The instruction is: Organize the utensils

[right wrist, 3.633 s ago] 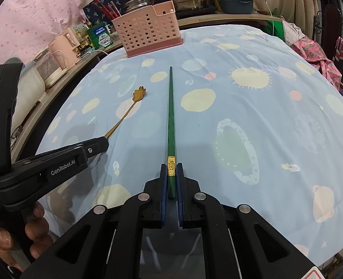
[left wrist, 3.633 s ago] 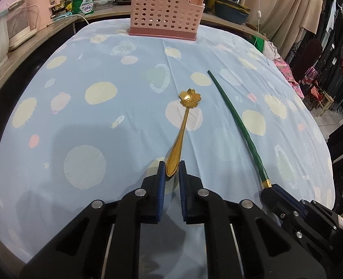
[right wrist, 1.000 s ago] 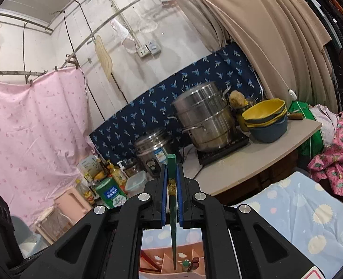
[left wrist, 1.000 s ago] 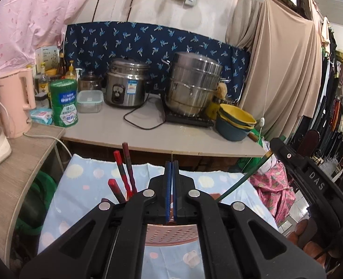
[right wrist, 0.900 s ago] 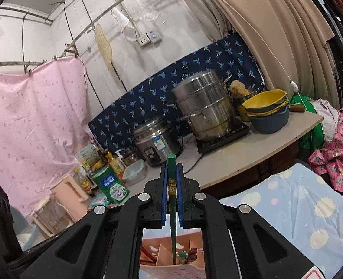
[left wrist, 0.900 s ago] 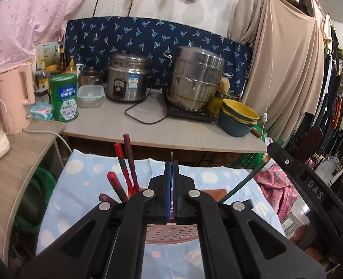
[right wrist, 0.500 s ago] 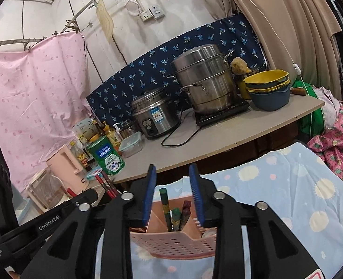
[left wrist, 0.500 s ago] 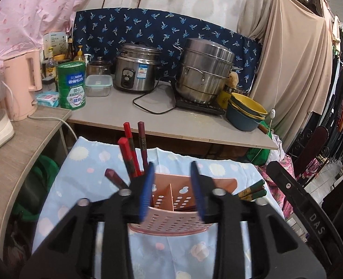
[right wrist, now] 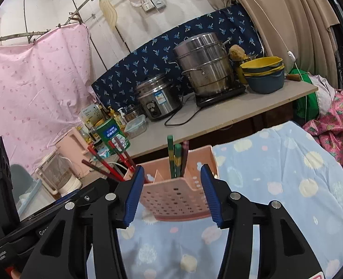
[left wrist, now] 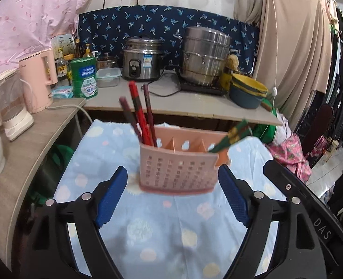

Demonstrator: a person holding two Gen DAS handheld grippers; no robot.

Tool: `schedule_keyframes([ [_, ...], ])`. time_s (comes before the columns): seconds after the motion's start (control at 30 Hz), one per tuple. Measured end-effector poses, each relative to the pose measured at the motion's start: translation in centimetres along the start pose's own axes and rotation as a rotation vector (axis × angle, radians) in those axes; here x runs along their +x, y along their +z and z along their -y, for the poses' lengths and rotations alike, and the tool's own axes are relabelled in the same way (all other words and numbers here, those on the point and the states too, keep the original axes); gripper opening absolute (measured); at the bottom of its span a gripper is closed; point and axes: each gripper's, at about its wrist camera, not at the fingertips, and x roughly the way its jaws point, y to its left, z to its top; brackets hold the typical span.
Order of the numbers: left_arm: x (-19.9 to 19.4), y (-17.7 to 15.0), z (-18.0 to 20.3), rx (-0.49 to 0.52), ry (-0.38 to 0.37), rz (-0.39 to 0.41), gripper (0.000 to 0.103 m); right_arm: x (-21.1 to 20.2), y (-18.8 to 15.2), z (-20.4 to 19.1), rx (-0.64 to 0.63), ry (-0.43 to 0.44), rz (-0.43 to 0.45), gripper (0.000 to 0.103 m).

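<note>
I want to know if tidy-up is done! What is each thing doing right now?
Left gripper: open, holding nothing.
Right gripper: open, holding nothing.
Pink perforated plastic holder: upright on the blue spotted cloth.
Red chopsticks: leaning in its left end.
Green chopsticks: standing in a compartment.
</note>
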Motion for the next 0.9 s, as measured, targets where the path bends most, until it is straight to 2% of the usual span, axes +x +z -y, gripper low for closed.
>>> schedule_keyframes([
  [0.23,-2.3,-3.9,-0.1,0.003,0.032,-0.049,0.082,-3.2,-3.7,0.2,-0.024,-0.044,-0.041,0.056],
  [0.33,-3.2,-5.5,0.1,0.006,0.051,-0.062,0.084,-4.8,-5.0,-0.1,-0.061,-0.069,-0.04,0.062],
  [0.47,-4.2,-7.4,0.2,0.003,0.076,-0.089,0.085,-6.6,-6.7,-0.6,-0.111,-0.107,-0.051,0.063],
  [0.6,-5.1,-9.3,0.1,0.001,0.116,-0.103,0.092,-8.2,-8.4,-0.4,-0.135,-0.132,-0.069,0.068],
  [0.77,-5.6,-11.9,-0.2,0.022,0.176,-0.138,0.093,-9.8,-10.3,-0.1,-0.151,-0.167,-0.085,0.073],
  [0.9,-6.0,-13.7,-0.9,0.013,0.195,-0.164,0.093,-10.7,-11.6,0.2,-0.165,-0.194,-0.104,0.075],
])
